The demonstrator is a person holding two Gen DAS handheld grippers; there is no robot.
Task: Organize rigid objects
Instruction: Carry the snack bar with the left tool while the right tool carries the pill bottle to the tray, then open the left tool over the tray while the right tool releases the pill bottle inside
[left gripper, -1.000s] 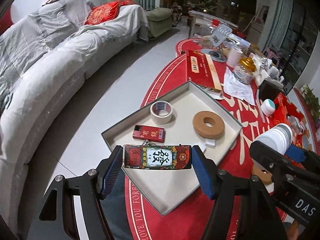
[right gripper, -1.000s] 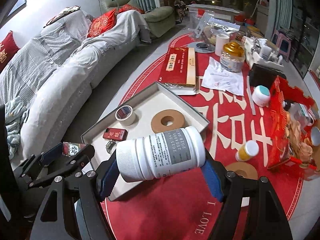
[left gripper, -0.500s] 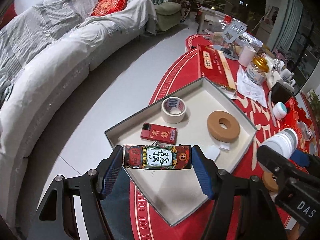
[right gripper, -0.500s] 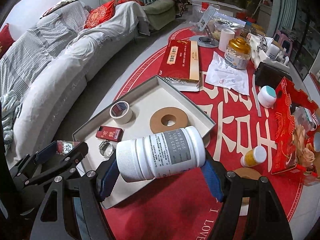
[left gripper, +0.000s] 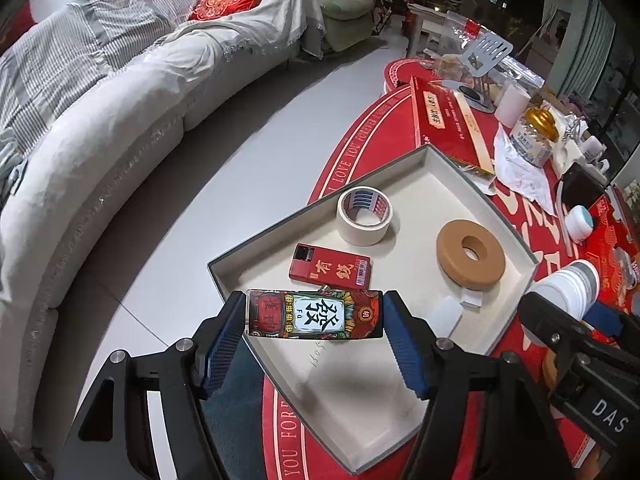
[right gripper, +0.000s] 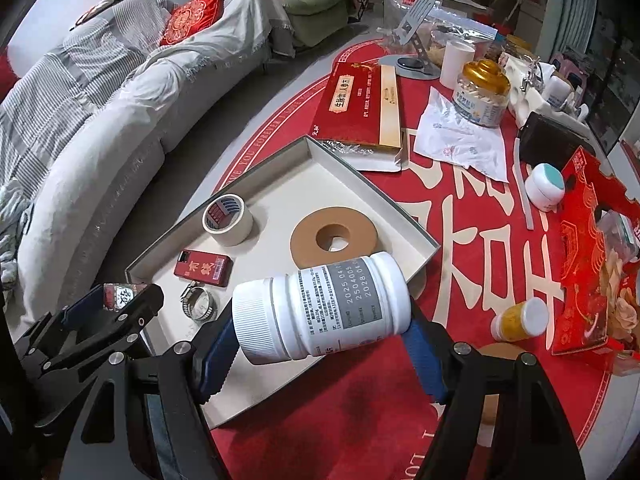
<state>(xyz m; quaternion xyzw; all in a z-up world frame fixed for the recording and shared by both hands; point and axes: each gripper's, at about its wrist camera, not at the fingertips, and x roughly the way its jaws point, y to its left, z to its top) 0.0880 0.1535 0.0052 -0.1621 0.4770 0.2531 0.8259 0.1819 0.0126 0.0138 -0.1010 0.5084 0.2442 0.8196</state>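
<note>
Two handheld grippers, each carrying an object, poised over a shallow open box tray on a red tablecloth.

The left gripper [left gripper: 314, 316] is clamped endwise on a decorated mahjong-print box [left gripper: 314, 314], above the box tray's [left gripper: 400, 172] near corner. The right gripper [right gripper: 320, 320] grips a white pill bottle [right gripper: 320, 304] sideways over the tray's near edge. Inside lie a masking tape roll [left gripper: 364, 216], a red lighter [left gripper: 330, 267] and a brown tape ring [left gripper: 470, 254]. This looks like the placing step; next, each load likely needs lowering onto bare tray floor before release.
</note>
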